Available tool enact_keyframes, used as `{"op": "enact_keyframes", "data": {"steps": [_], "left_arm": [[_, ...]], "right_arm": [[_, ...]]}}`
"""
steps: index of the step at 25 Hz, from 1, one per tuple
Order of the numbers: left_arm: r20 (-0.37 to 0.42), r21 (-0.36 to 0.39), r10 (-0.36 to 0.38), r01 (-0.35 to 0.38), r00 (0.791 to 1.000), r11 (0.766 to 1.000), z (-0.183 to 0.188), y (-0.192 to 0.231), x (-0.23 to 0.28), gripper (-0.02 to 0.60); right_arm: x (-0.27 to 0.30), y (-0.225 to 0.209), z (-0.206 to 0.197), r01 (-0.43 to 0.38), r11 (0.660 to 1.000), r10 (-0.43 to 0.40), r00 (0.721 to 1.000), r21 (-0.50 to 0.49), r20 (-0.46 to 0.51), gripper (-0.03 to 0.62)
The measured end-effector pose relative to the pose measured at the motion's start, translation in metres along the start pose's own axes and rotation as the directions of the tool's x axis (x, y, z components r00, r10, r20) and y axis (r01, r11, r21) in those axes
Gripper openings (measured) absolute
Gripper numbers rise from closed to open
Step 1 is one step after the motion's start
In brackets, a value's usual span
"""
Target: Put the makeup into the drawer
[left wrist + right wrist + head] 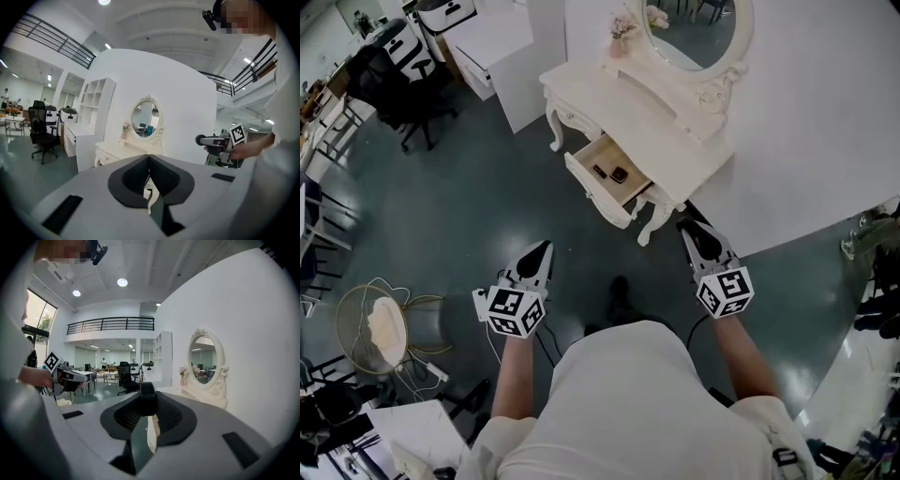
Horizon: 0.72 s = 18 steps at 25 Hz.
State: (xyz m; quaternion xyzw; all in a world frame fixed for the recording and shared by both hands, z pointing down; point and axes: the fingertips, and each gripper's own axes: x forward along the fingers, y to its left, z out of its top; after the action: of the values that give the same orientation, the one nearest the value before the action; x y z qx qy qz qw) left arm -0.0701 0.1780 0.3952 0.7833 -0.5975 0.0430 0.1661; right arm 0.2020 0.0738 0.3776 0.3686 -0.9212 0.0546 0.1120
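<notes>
Makeup piece [147, 398], small and black, is clamped in the right claw [688, 225]; the open drawer [609, 152] lies at about 10 o'clock from it in the head view. Left claw [544, 247] is pinched together, empty.

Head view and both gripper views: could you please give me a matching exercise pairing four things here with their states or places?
Things:
1 drawer
2 left hand-held gripper
3 right hand-held gripper
4 oval mirror

States or places:
A shut on a black makeup item
B stands on the dressing table
C pulled open, two small dark items inside
D jaws together, nothing between them

Pairs: 1-C; 2-D; 3-A; 4-B
</notes>
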Motion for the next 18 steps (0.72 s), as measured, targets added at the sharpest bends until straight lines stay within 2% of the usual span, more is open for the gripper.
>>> {"op": "enact_keyframes", "data": {"steps": [12, 18], "left_arm": [[-0.015, 0.007, 0.013, -0.013, 1.0, 1.0, 0.022, 0.021, 0.092, 0.017], [-0.029, 0.034, 0.013, -0.012, 0.999, 0.999, 0.029, 0.016, 0.133, 0.017]], "right_arm": [[0.083, -0.064, 0.002, -0.058, 0.998, 0.058, 0.998, 0.006, -0.033, 0.087], [0.115, -0.098, 0.0, -0.092, 0.996, 0.093, 0.995, 0.012, -0.042, 0.087]]}}
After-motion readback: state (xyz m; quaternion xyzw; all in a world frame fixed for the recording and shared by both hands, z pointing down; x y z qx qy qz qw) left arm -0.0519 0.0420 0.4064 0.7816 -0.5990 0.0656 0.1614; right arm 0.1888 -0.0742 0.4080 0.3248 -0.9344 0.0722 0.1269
